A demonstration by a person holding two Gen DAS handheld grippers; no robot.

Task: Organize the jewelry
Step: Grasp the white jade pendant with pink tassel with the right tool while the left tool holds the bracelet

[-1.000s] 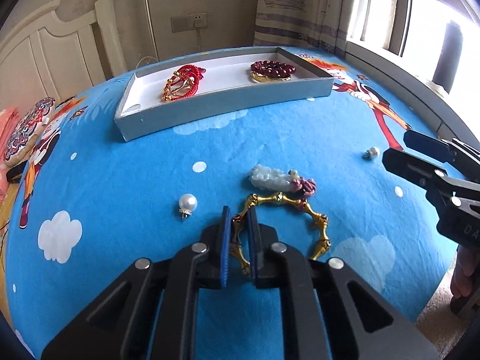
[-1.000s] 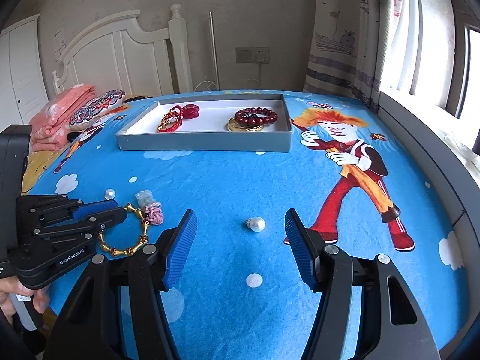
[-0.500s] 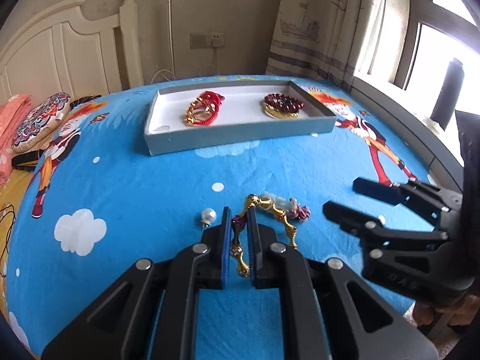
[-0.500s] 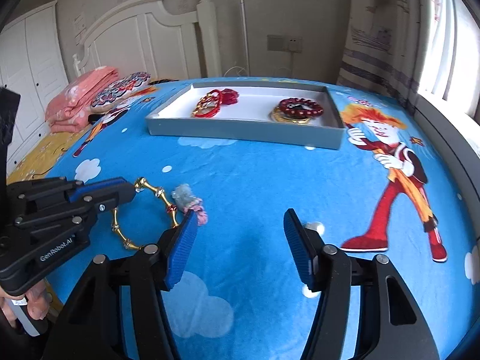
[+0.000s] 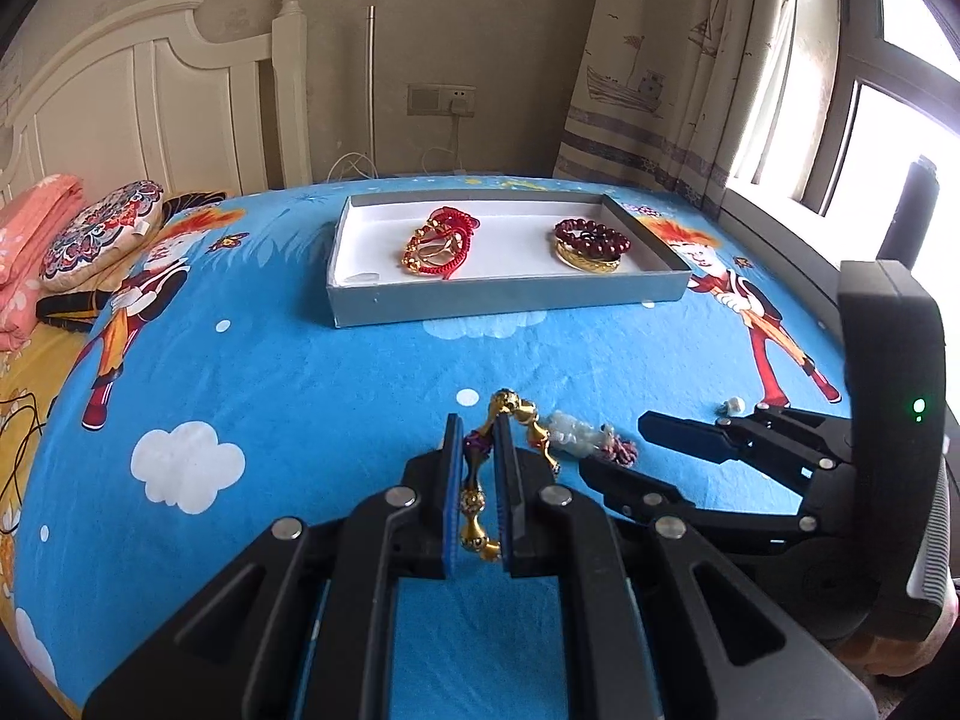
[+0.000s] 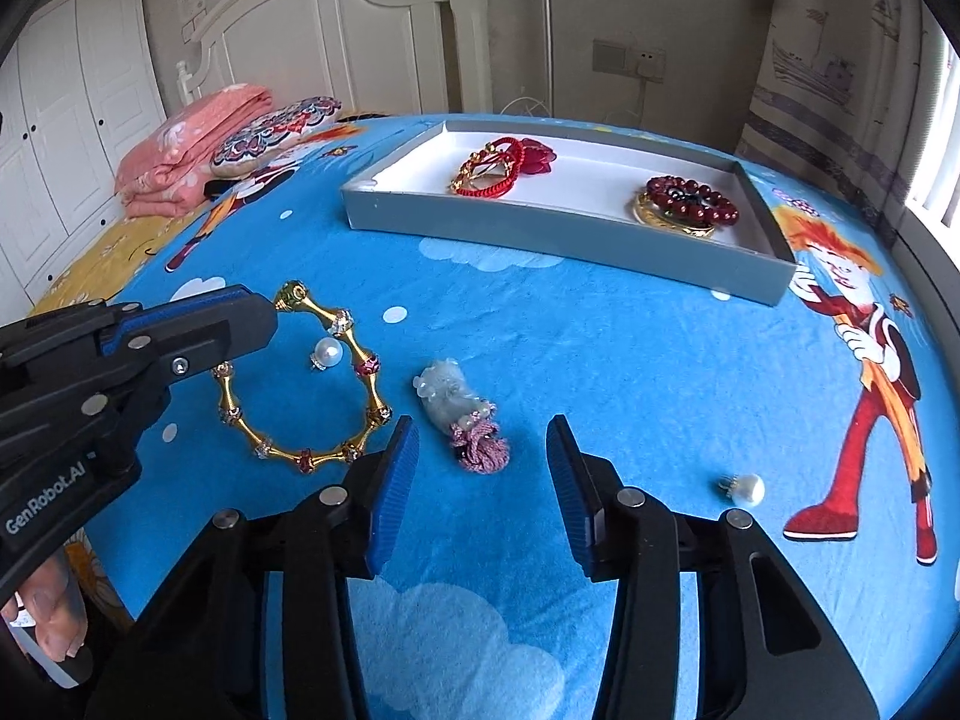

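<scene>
Gold bangle gripped by left gripper above the blue bedsheet; right gripper closing over the jade pendant.

We find the gold bangle [image 6: 303,378] clamped between the narrow jaws of the left gripper [image 5: 478,480], hanging clear of the bedsheet [image 6: 630,360]. At its 3 o'clock in the right wrist view lies the jade pendant [image 6: 462,414] with pink tassel, between the closing jaws of the right gripper [image 6: 480,483], untouched. One pearl earring [image 6: 744,487] sits at the pendant's 4 o'clock. The grey tray [image 6: 540,234], at 12 o'clock, holds red bracelets [image 6: 498,171].
</scene>
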